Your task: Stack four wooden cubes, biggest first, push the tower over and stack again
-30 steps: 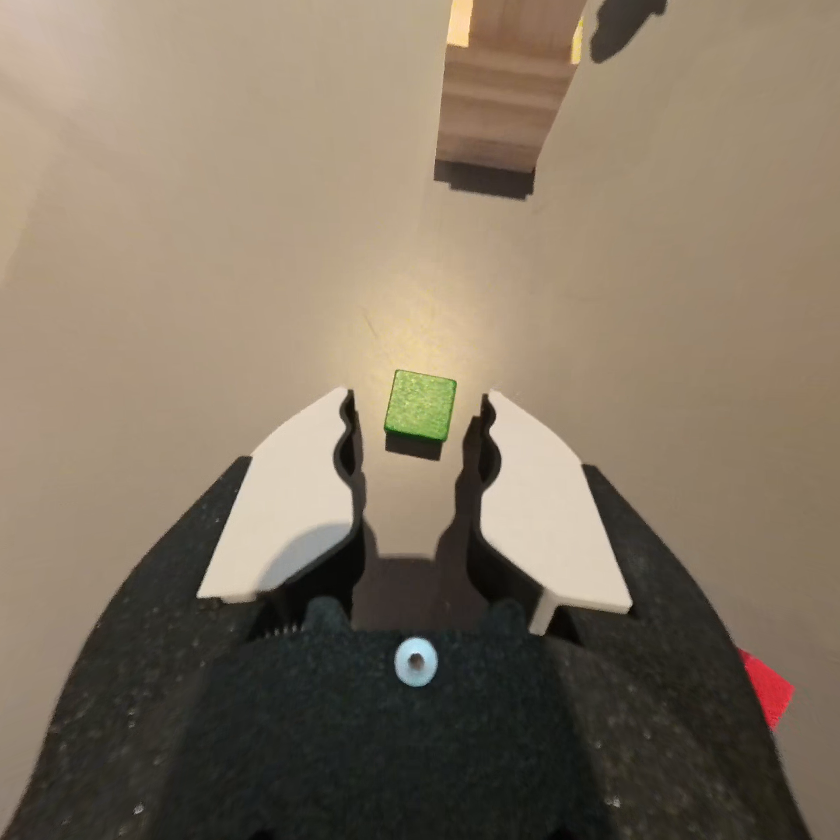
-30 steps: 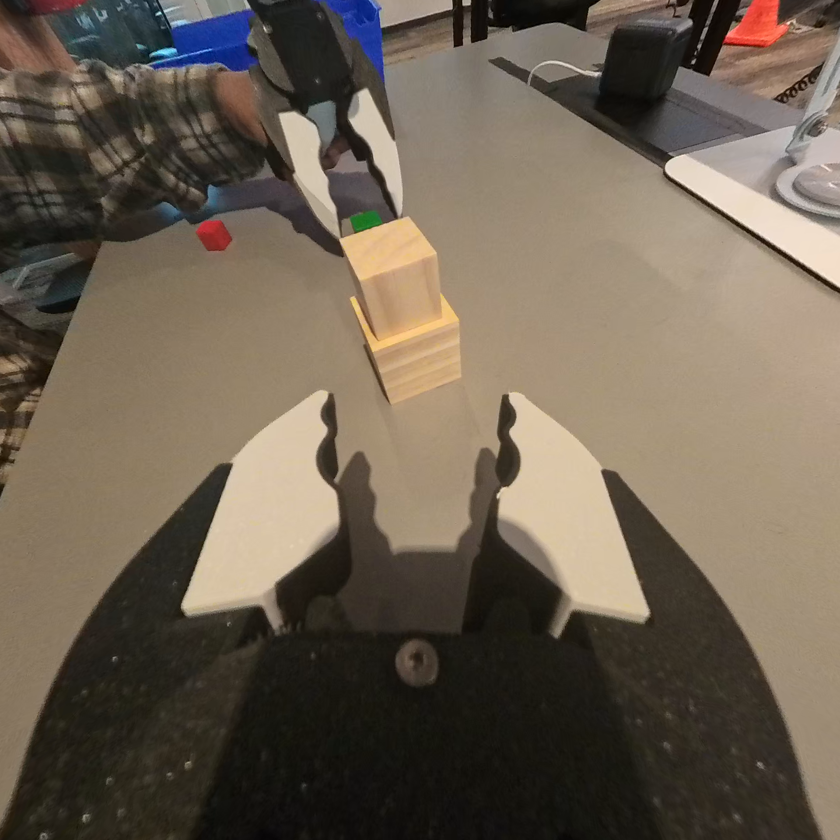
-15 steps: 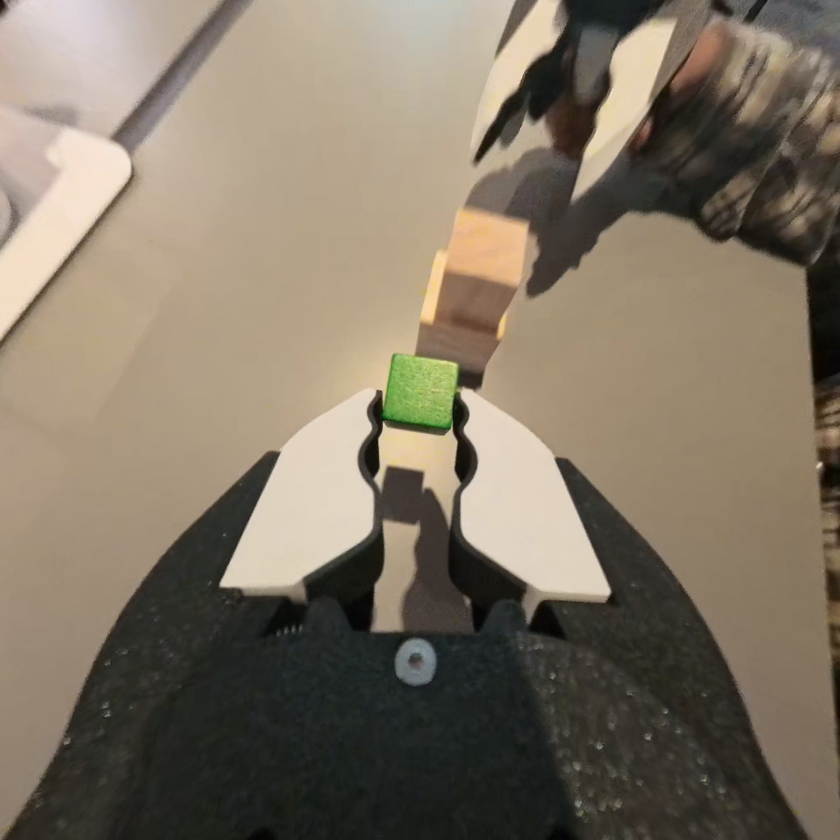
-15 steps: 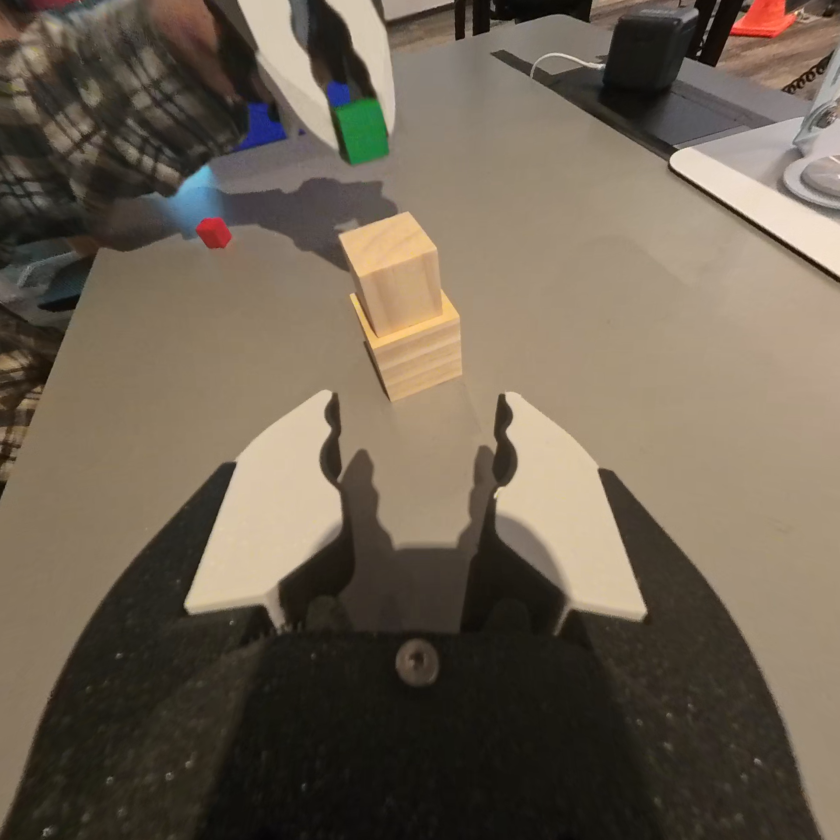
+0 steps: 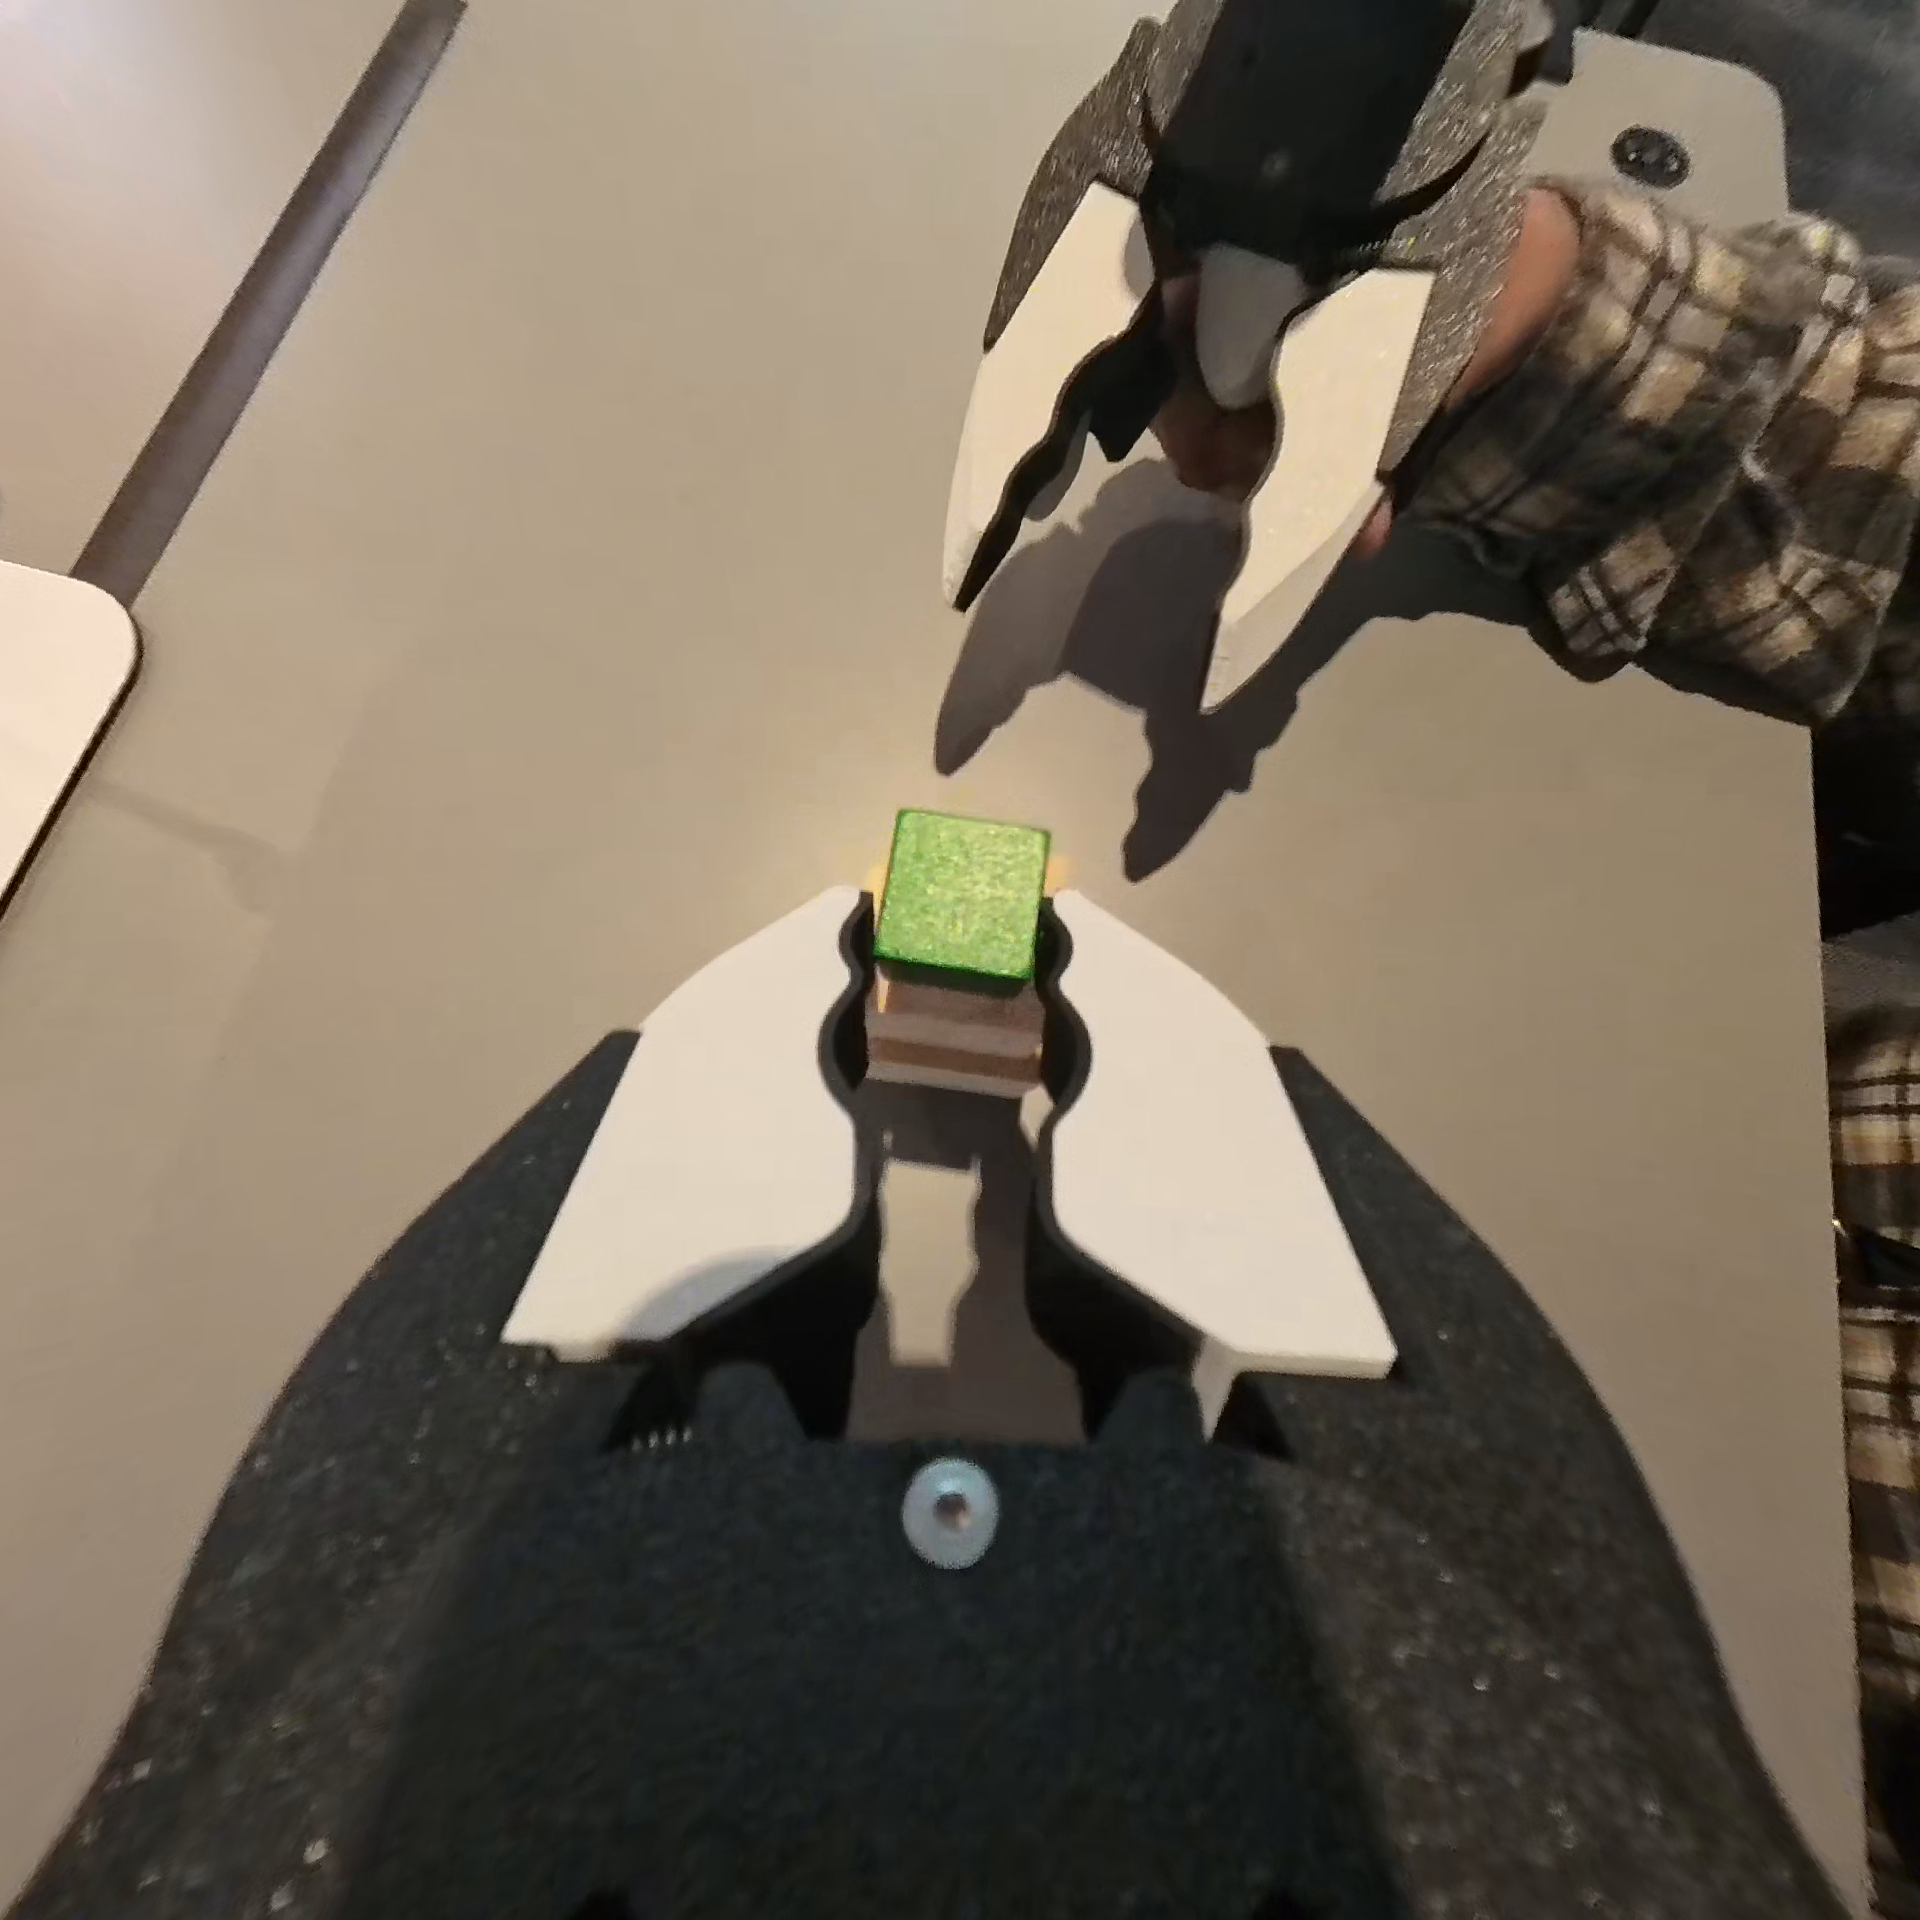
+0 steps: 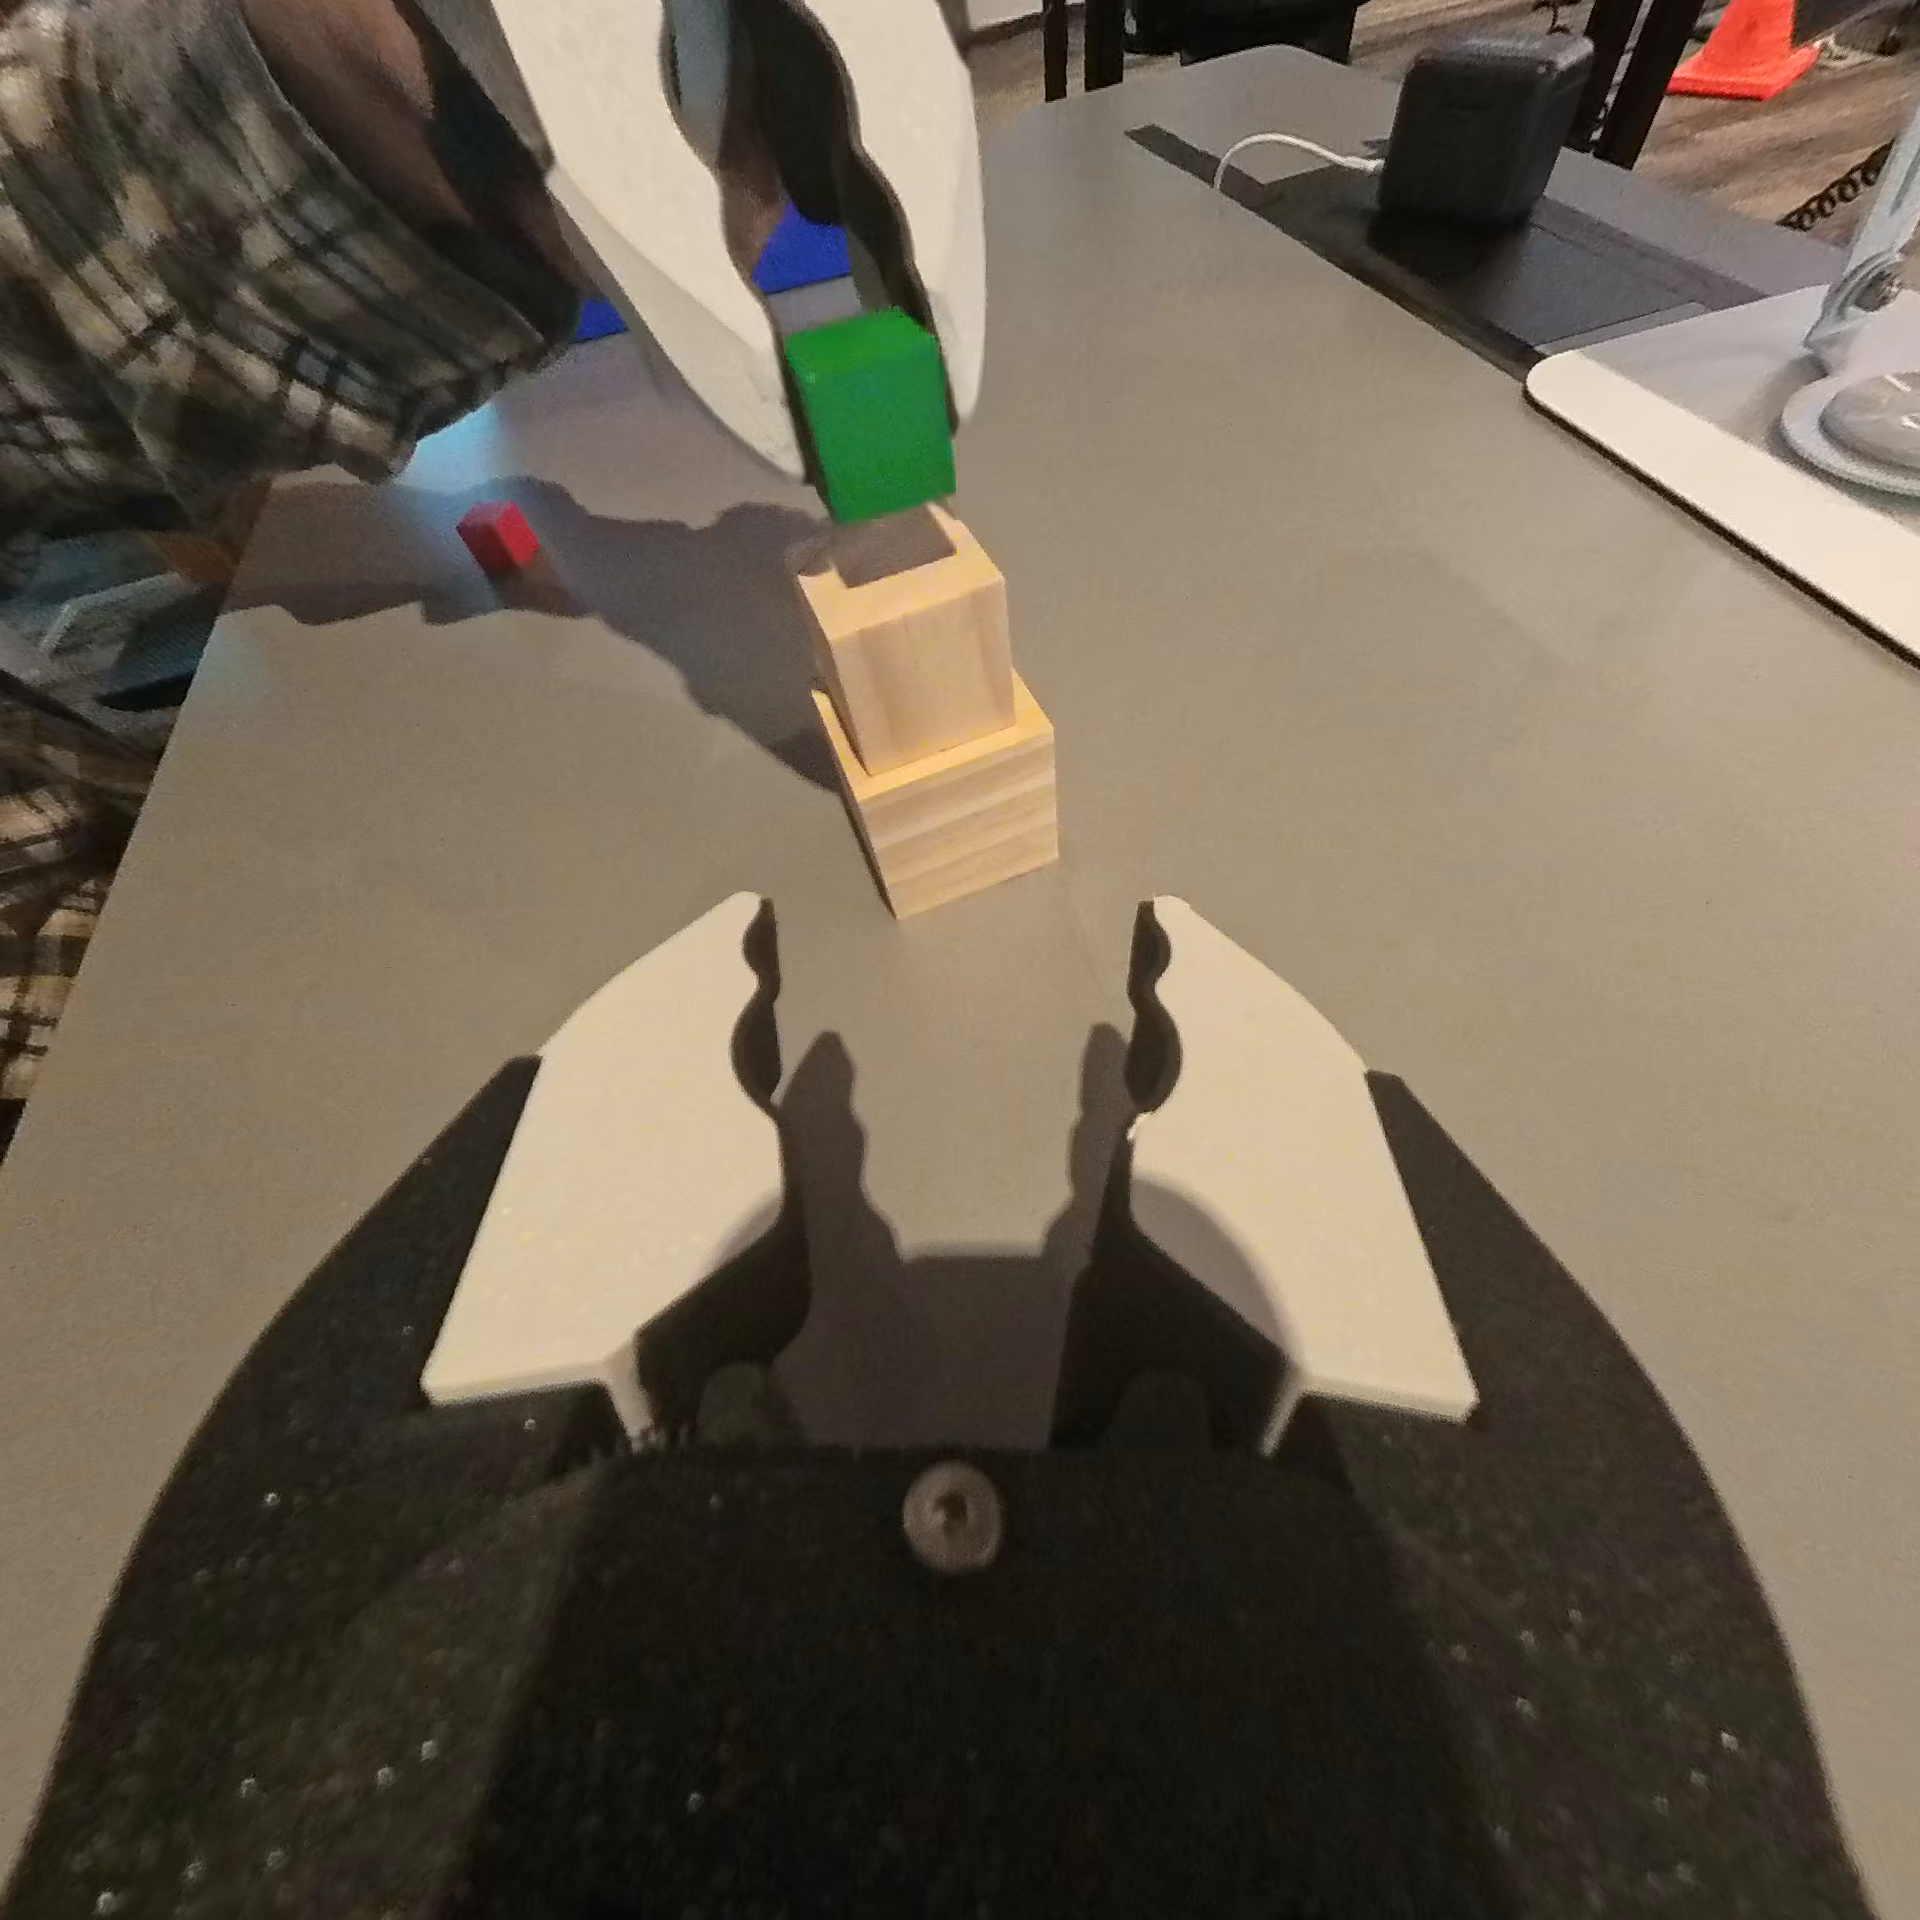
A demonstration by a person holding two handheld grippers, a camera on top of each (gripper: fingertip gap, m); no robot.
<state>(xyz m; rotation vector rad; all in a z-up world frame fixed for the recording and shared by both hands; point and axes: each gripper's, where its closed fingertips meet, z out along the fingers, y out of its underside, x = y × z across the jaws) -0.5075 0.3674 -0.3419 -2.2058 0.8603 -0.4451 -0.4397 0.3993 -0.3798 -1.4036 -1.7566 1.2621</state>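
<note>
Your left gripper [image 6: 868,416] was pinching the green cube [image 6: 871,421] by 2 opposite side faces, holding it just above the tower's upper plain cube [image 6: 914,644] without touching it, slightly toward the tower's far-left corner. Left of the tower, well apart on the grey table [image 6: 1351,727], the red cube [image 6: 499,535] lay alone. That upper cube sat on the bigger base cube [image 6: 956,821], turned a little against it. Right of the tower and nearer you, your right gripper [image 6: 951,961] was spread wide and empty above the table. Judging by its look, the green cube would be light, rigid and smooth-painted, so it could slip; flat faces near mid-height seemed the best hold. Centring it mattered, since the 2 cubes below were already skewed.
</note>
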